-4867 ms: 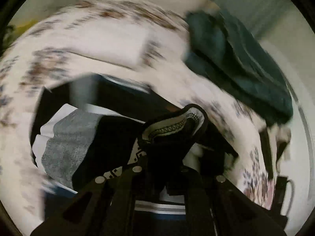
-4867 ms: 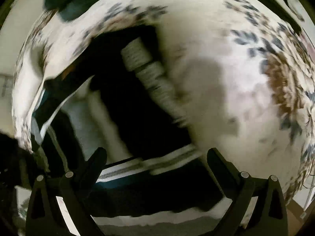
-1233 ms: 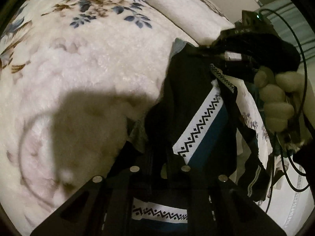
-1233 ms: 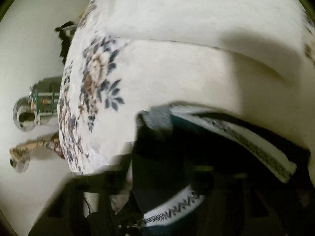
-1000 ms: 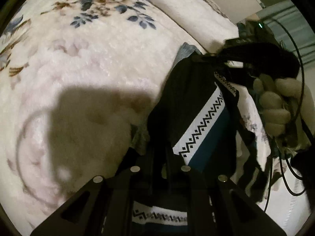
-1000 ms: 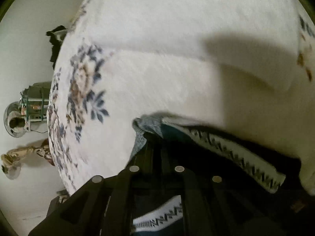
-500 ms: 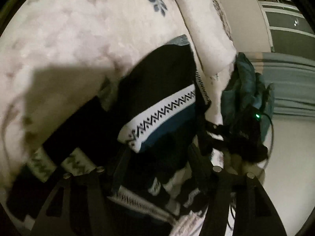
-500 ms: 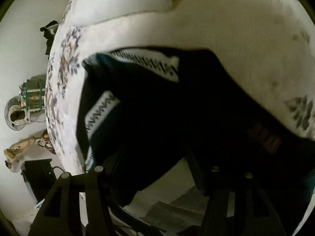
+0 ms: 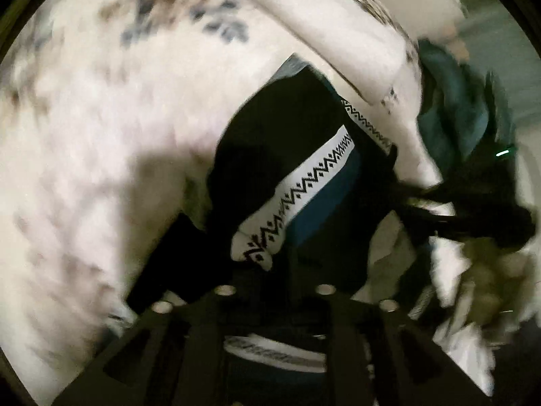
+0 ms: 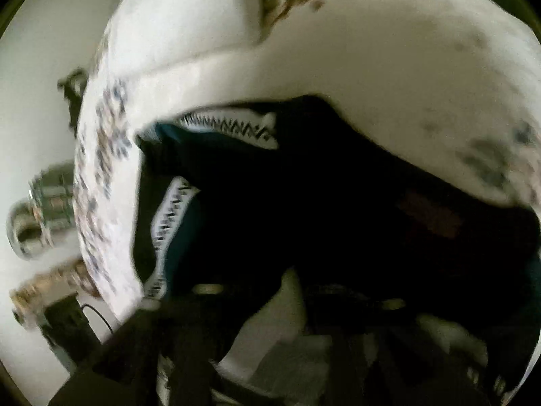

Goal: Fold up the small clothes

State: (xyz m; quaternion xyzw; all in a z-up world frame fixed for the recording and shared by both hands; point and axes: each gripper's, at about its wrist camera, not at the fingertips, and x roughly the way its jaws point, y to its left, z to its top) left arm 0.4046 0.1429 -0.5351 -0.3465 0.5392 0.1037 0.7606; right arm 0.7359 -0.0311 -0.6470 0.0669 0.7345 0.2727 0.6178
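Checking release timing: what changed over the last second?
Black garment, held up by both claws a second ago, now lies on the floral blanket. Right claw has just been opening, gripping nothing; left claw opened, then has been closing, fabric between its fingers. Blanket unchanged.

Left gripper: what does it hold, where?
The left gripper has just been closing its jaws around the black garment, near its zigzag band; a hold cannot be told.

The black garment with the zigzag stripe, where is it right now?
The black garment lies on the floral blanket in the middle of the left wrist view, just ahead of the left tool, with a teal pile to its right.
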